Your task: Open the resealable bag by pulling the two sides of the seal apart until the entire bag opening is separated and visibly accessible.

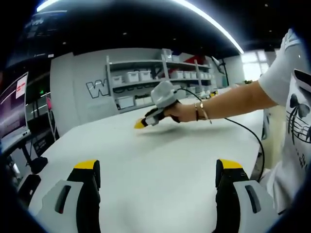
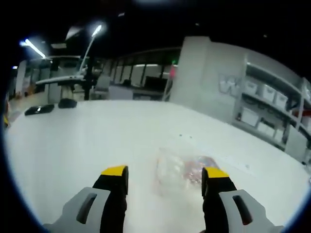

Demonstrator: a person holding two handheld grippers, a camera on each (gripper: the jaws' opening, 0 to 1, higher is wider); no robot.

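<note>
In the right gripper view a clear resealable bag (image 2: pixel 181 171) with reddish contents lies flat on the white table (image 2: pixel 77 141), just ahead of my right gripper (image 2: pixel 165 175) and partly between its yellow-tipped jaws, which stand open and hold nothing. In the left gripper view my left gripper (image 1: pixel 158 170) is open over bare table (image 1: pixel 160 150). Farther off in that view the right gripper (image 1: pixel 146 120), held by a person's hand (image 1: pixel 182 111), points down at the table surface. The bag is blurred, so its seal cannot be made out.
Grey shelving with white bins (image 1: pixel 146 80) lines the far wall. A cable (image 1: pixel 245 133) trails from the right gripper across the table. The person's white shirt (image 1: pixel 296 121) is at the right edge. Dark objects (image 2: pixel 48 108) lie at the table's far side.
</note>
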